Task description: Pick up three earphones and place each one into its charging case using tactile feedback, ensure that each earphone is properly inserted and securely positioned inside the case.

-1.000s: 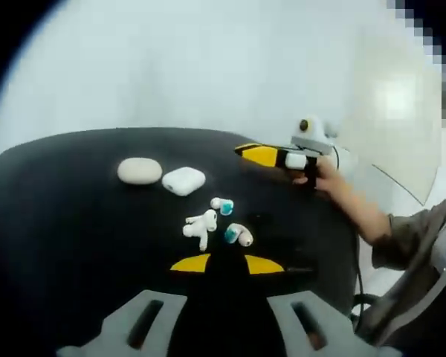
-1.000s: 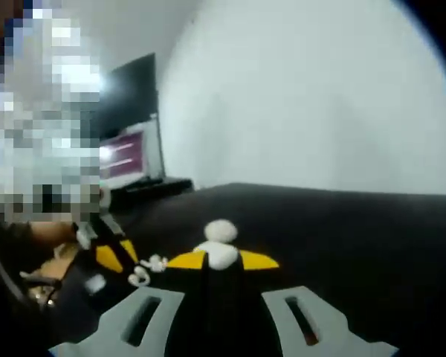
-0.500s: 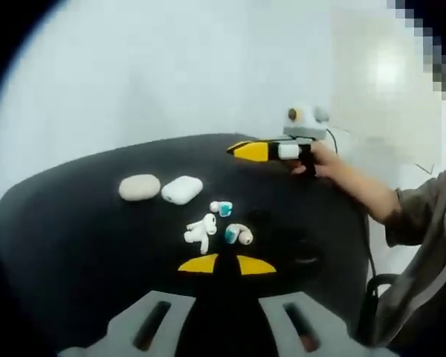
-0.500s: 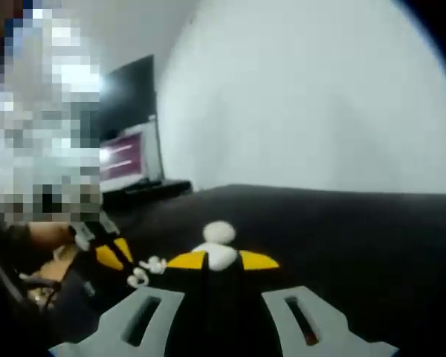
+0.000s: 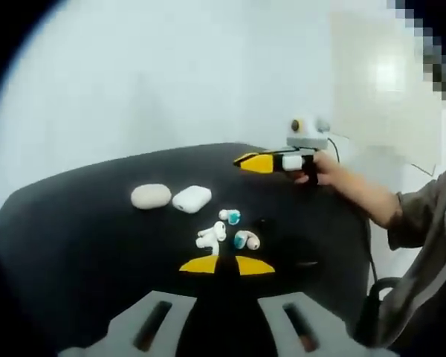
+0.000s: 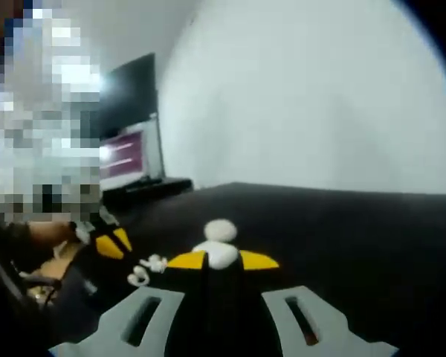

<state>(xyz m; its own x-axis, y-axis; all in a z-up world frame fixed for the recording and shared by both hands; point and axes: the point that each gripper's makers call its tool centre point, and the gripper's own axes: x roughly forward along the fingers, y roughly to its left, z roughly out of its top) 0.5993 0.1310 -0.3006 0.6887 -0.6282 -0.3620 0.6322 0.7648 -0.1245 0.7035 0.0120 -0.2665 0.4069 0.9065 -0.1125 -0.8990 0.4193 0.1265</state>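
On the black table [image 5: 74,238] lie a beige oval case [image 5: 151,196] and a white case [image 5: 192,198], both with lids down. Nearer me are white earphones [image 5: 212,236] and two blue-tipped ones [image 5: 229,216] [image 5: 245,240]. My left gripper [image 5: 227,265] hovers just short of them, its yellow tips a narrow gap apart with nothing between. A hand holds my right gripper [image 5: 259,161] over the table's far right. In the right gripper view, my right gripper [image 6: 223,260] is slightly open and empty. The white case [image 6: 221,256] and beige case [image 6: 220,229] lie beyond it.
A person's hand [image 5: 321,168] and grey sleeve [image 5: 424,223] reach in from the right. In the right gripper view, earphones [image 6: 152,263] and the left gripper [image 6: 111,245] are at the left, with a lit monitor [image 6: 126,156] behind. A pale wall stands behind the table.
My left gripper's tips have drawn closer together and its view has shifted a little. The right gripper dipped slightly. The cases and earphones have not moved on the table.
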